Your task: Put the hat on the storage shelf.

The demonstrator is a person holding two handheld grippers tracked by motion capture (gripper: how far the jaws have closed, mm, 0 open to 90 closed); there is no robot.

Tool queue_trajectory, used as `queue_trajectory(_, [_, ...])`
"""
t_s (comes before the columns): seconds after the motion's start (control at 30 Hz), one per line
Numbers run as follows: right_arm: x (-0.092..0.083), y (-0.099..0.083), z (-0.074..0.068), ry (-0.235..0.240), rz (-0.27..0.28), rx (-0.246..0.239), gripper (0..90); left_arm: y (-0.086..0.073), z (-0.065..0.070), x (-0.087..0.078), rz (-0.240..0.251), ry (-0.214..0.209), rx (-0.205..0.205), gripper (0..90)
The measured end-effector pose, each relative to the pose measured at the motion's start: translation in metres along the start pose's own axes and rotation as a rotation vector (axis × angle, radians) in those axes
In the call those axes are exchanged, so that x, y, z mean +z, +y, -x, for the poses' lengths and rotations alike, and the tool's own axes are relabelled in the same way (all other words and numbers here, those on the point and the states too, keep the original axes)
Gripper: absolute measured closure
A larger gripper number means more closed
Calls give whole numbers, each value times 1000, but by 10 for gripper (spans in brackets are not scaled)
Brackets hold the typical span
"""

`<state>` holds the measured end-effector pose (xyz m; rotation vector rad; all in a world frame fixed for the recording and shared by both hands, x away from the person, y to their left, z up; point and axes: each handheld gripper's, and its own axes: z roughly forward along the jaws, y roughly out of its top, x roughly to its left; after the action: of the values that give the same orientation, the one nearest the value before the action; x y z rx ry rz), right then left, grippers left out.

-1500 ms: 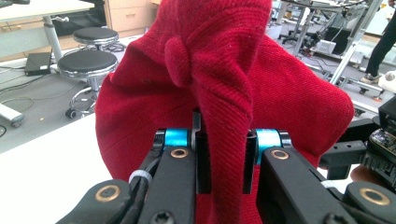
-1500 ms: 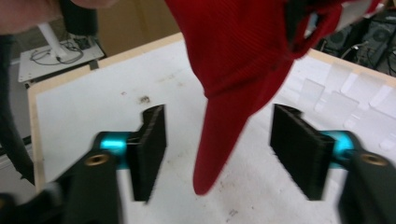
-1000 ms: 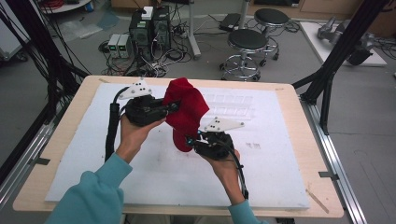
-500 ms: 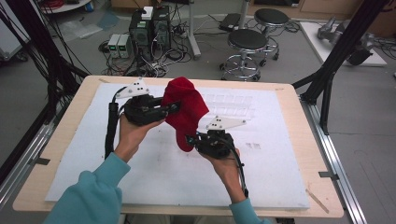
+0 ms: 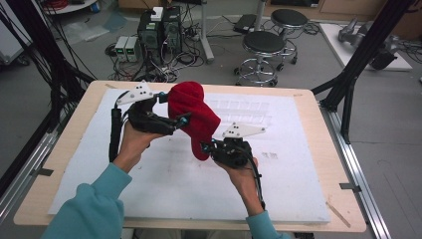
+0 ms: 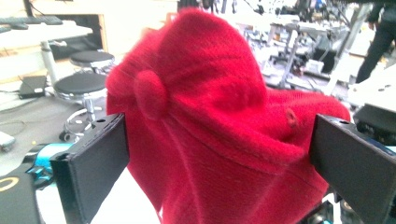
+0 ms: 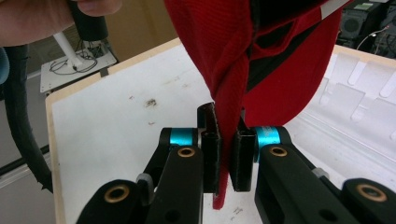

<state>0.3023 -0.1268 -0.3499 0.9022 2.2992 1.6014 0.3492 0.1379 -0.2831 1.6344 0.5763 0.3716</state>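
Observation:
A red knit hat (image 5: 196, 114) hangs in the air above the white board, between my two grippers. My right gripper (image 5: 205, 147) is shut on the hat's lower edge; in the right gripper view the red fabric (image 7: 280, 79) runs down between its pressed jaws (image 7: 226, 140). My left gripper (image 5: 173, 107) is at the hat's upper left. Its jaws have just been opening and now stand wide. In the left gripper view the hat (image 6: 210, 84) bulges between the two spread jaws (image 6: 219, 130). Whether the pads touch it I cannot tell.
A white board (image 5: 149, 189) covers the wooden table (image 5: 64, 199); its back right part has moulded recesses (image 5: 244, 107). Behind the table are two stools (image 5: 263, 45) and electronics boxes (image 5: 159, 25) on the floor. Black frame posts (image 5: 358, 59) stand at both sides.
The left gripper's jaws have spread from shut to wide apart around the hat. The right gripper keeps its grip on the hat's edge. Both hands have barely moved.

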Motion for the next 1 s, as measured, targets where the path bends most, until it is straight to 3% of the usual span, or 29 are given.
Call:
queue_trajectory(0.1, [0, 0, 0, -2, 0, -2, 854, 1, -1, -3, 32, 0, 14, 58])
queue_trajectory(0.47, [-2, 0, 0, -14, 0, -9, 854, 1, -4, -7, 11, -7, 17, 58])
queue_trajectory(0.63, [-4, 0, 2, -16, 4, -1, 854, 2, -2, -8, 37, -25, 13, 58])
queue_trajectory(1.0, [-10, 0, 8, -38, 32, 13, 854, 0, 2, -9, -3, -53, 46, 58])
